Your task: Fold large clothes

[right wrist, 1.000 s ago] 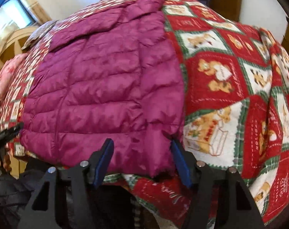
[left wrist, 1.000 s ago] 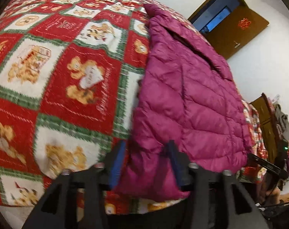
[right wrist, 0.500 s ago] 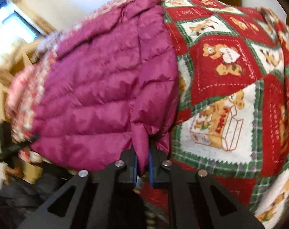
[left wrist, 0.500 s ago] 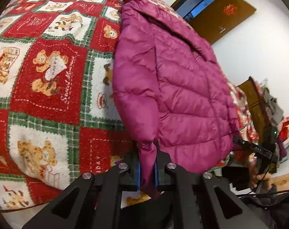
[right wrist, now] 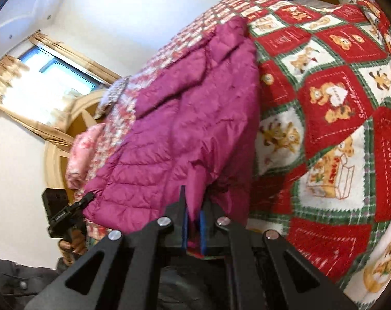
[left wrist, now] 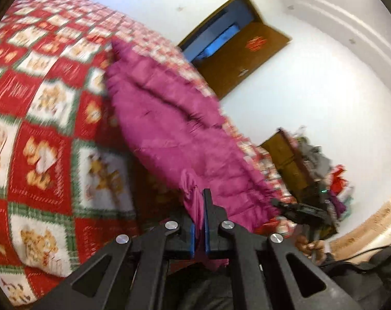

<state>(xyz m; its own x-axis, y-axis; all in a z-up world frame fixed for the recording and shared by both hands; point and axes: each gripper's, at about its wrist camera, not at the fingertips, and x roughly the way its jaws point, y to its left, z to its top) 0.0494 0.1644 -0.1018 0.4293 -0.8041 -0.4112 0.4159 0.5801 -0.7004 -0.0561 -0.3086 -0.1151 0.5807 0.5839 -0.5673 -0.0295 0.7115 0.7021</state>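
Purple puffy jacket (left wrist: 174, 129) lies on red bear blanket (left wrist: 40, 139) on bed, near edge lifted off blanket. Left gripper (left wrist: 200, 222) pinched tight on one bottom corner — right gripper (right wrist: 192, 228) pinched tight on other corner. Sleeves look tucked in already, jacket narrow. Bottom-to-top fold looks just begun; hem not yet over collar. Left to do, I think — carry hem up to collar, let go, smooth flat.

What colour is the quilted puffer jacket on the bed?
Magenta; the quilted puffer jacket shows best in the right wrist view.
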